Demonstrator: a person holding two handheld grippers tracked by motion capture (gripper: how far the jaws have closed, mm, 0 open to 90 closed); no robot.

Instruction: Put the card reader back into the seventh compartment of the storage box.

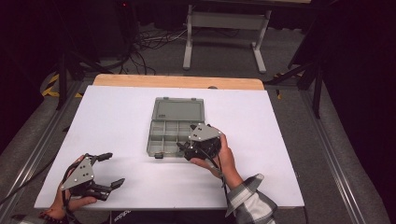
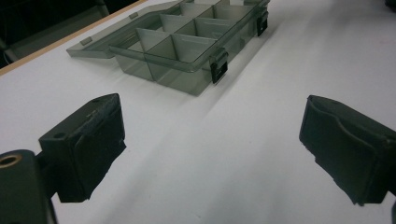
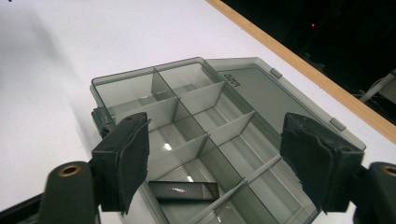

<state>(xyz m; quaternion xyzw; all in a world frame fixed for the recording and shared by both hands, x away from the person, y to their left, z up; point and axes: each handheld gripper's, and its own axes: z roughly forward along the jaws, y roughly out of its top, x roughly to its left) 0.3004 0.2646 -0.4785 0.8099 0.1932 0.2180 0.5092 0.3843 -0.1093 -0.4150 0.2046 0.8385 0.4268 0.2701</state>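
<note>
From the high view, an open box (image 1: 175, 126) lay mid-table (image 1: 112, 121); the right gripper (image 1: 184, 148) hovered over its near right corner, the left gripper (image 1: 113, 169) sat apart. In both gripper views, jaws gaped, released.

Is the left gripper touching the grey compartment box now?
Apart. In the left gripper view, the left gripper has open jaws with bare white table between them and the compartment box; the high view shows the same gap.
</note>
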